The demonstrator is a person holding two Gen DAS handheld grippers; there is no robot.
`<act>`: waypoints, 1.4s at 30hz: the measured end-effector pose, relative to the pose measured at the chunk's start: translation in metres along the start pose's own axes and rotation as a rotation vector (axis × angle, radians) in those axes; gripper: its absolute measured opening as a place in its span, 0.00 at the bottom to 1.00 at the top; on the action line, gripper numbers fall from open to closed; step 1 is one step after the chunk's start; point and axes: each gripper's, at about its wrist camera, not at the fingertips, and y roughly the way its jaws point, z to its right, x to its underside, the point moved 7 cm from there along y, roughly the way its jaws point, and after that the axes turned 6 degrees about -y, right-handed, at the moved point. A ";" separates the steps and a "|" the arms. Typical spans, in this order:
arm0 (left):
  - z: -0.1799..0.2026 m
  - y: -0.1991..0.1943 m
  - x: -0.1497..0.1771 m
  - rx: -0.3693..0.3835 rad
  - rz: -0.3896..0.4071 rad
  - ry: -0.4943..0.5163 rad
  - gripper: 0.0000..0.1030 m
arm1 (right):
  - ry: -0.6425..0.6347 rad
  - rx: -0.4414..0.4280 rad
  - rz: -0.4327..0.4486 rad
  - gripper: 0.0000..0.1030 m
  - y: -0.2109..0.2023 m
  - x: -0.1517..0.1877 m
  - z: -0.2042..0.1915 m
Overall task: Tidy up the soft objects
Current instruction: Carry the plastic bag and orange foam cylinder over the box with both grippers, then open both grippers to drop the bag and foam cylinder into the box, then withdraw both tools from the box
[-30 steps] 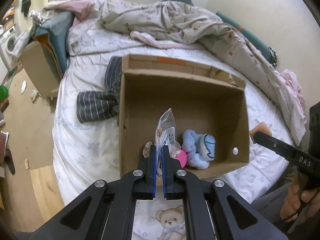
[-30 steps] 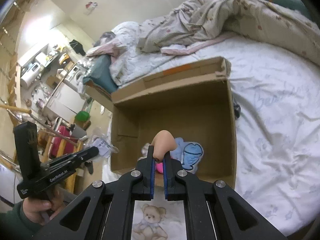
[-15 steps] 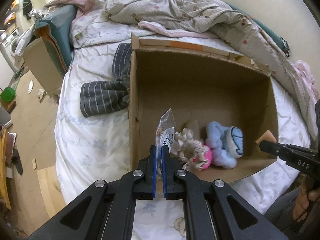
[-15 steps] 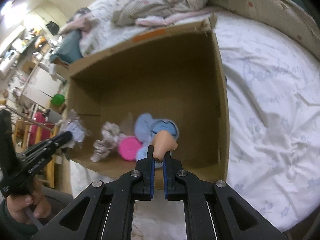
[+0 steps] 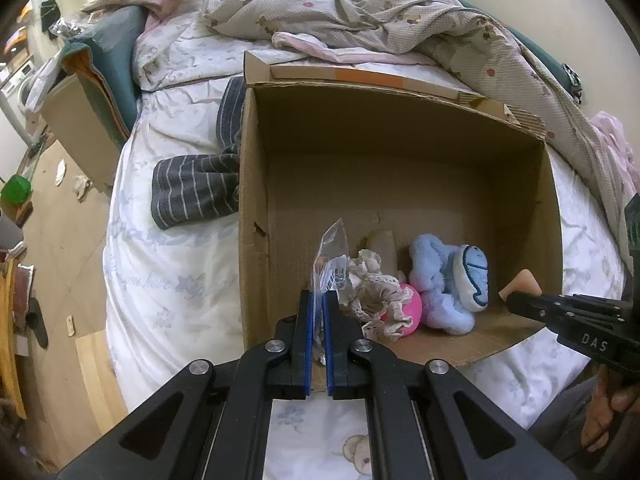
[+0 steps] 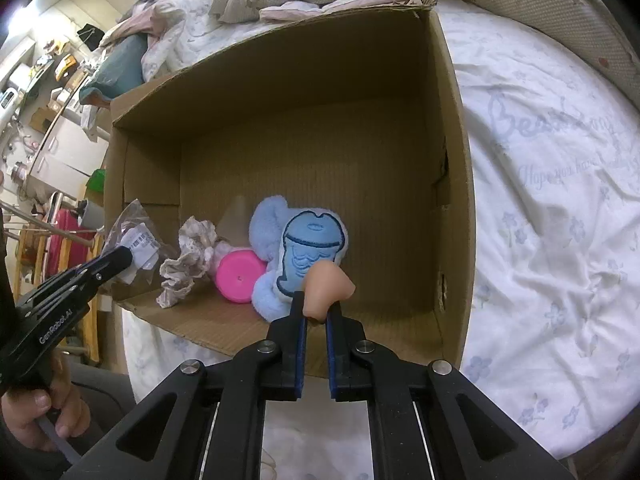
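Lowered toward the box since a second ago, both grippers now tipped steeply down, box opening filling far more of each view than before.

Left gripper clenched on a clear bag with a barcode label, bag standing up out of the tips, long axis pointing away from the hand. Positioned over the box's near-left corner, just inside its near wall.

Right gripper clamped on a small peach toy, toy's rounded end poking past the fingertips. Positioned over the near wall of the box, right of centre.

Already lying on the box floor, close to its near wall: a frilly cloth, a pink ball touching it, and a blue plush beside the ball toward the right wall. Far half of the box floor bare.

Seen from the right wrist, peach toy directly in front of the plush; empty floor just to the right of it, toward the right wall. Likely next: release over that floor. Bag close above the frilly cloth, so probably to land on or beside it.

Striped cloth outside the box, against its left wall, on the bed.
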 end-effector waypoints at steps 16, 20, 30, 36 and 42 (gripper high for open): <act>-0.001 -0.002 -0.001 -0.024 0.013 0.011 0.05 | 0.002 -0.016 0.009 0.13 -0.001 -0.003 0.000; -0.001 -0.001 -0.001 -0.029 0.009 0.013 0.06 | 0.011 -0.018 0.017 0.26 -0.003 -0.003 0.002; 0.001 -0.020 -0.006 -0.018 0.085 0.013 0.54 | 0.006 -0.059 0.119 0.71 -0.027 -0.012 -0.006; -0.008 -0.047 -0.014 -0.041 0.178 -0.025 0.55 | -0.009 -0.063 0.224 0.86 -0.052 -0.016 -0.013; -0.017 -0.074 -0.020 -0.044 0.256 -0.036 0.55 | -0.013 -0.057 0.348 1.00 -0.081 -0.019 -0.016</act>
